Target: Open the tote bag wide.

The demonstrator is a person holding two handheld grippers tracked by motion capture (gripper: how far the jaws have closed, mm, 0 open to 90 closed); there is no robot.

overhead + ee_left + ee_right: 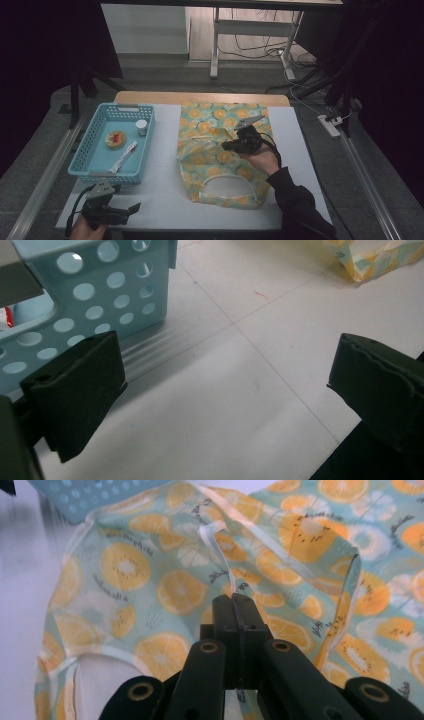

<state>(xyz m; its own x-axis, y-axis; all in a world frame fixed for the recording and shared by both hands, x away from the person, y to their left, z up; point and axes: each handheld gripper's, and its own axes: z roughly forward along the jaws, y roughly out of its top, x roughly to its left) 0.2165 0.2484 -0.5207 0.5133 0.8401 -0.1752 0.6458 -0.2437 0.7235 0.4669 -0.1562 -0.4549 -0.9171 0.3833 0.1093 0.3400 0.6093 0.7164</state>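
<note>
A tote bag (210, 125) printed with orange slices on pale green lies on the white table top (165, 200), with its white handle loop toward the near edge. My right gripper (229, 146) sits over the bag's middle and points left. In the right gripper view this gripper (234, 602) is shut on the bag (125, 570) where a white strap (215, 545) meets the cloth, and the pinched fabric is pulled up into a fold. My left gripper (134, 209) rests at the near left corner. Its jaws stand wide open around bare table (225, 385).
A light blue perforated basket (95, 175) stands at the left, holding a small white jar (141, 127), a round red and yellow item (115, 139) and a white tube (123, 156). The basket's wall (115, 295) is close beside my left gripper. Dark floor and table legs lie beyond.
</note>
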